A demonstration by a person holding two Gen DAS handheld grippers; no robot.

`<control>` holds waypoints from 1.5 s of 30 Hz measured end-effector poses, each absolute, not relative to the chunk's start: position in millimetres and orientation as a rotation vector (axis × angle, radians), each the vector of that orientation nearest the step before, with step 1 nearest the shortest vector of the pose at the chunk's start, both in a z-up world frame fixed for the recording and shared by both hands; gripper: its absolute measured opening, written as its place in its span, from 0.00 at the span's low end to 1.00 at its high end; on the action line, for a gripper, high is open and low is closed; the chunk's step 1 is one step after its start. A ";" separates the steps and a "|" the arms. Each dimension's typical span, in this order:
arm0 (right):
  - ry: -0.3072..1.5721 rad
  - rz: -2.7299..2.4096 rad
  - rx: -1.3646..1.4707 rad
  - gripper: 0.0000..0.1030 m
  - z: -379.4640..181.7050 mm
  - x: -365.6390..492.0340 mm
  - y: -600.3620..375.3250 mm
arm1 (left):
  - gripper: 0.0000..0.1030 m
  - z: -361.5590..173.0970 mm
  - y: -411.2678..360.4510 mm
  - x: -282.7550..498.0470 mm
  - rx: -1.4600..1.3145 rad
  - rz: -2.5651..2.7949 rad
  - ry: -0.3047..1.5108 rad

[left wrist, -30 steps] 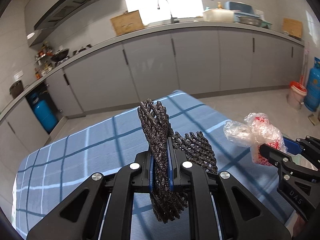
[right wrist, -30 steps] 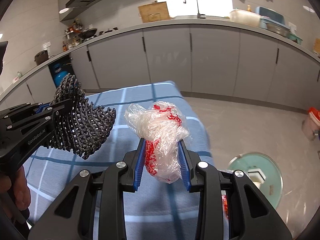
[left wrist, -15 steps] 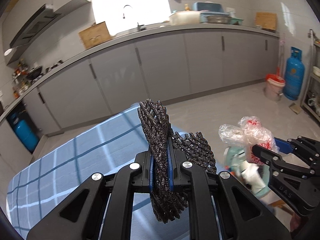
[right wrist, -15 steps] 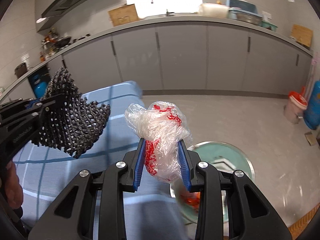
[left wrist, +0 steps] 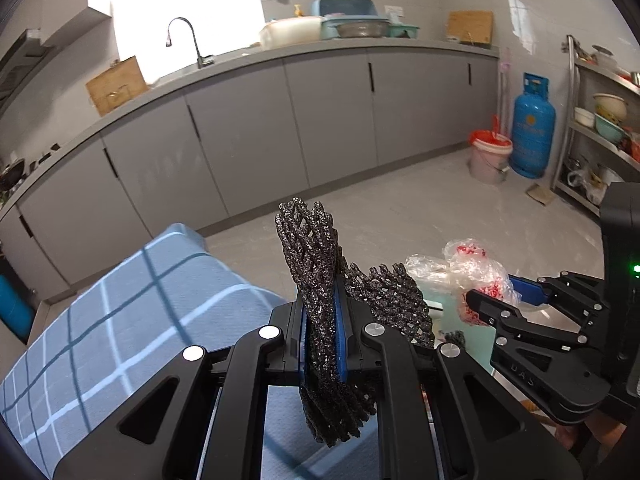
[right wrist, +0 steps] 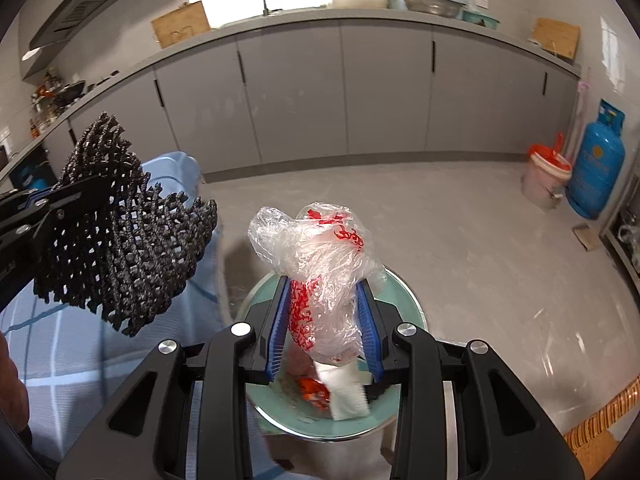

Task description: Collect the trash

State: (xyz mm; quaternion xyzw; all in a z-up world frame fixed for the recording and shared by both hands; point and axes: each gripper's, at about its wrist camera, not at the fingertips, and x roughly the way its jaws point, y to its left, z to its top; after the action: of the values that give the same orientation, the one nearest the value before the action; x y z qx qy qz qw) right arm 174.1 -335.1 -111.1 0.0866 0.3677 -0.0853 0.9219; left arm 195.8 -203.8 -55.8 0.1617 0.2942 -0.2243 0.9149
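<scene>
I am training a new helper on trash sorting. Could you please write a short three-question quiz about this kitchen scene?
1. What is the left gripper shut on?
2. True or false: the crumpled clear plastic bag with red print lies on the floor.
3. Below the right gripper sits: A) a pale green round bin B) a blue gas cylinder C) a steel sink

Key:
1. The black foam mesh sleeve.
2. False; the right gripper holds it.
3. A
</scene>
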 end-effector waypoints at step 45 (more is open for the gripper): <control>0.590 -0.243 0.170 0.76 -46.5 92.8 -322.1 | 0.86 -13.4 -148.4 157.5 0.244 -0.383 0.526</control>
State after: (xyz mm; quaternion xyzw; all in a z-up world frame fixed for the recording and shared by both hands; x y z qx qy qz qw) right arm 92.8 -322.1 -46.5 0.0832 0.2896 -0.1191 0.9461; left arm 157.5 -148.4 -13.4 0.1196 0.2579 -0.1877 0.9402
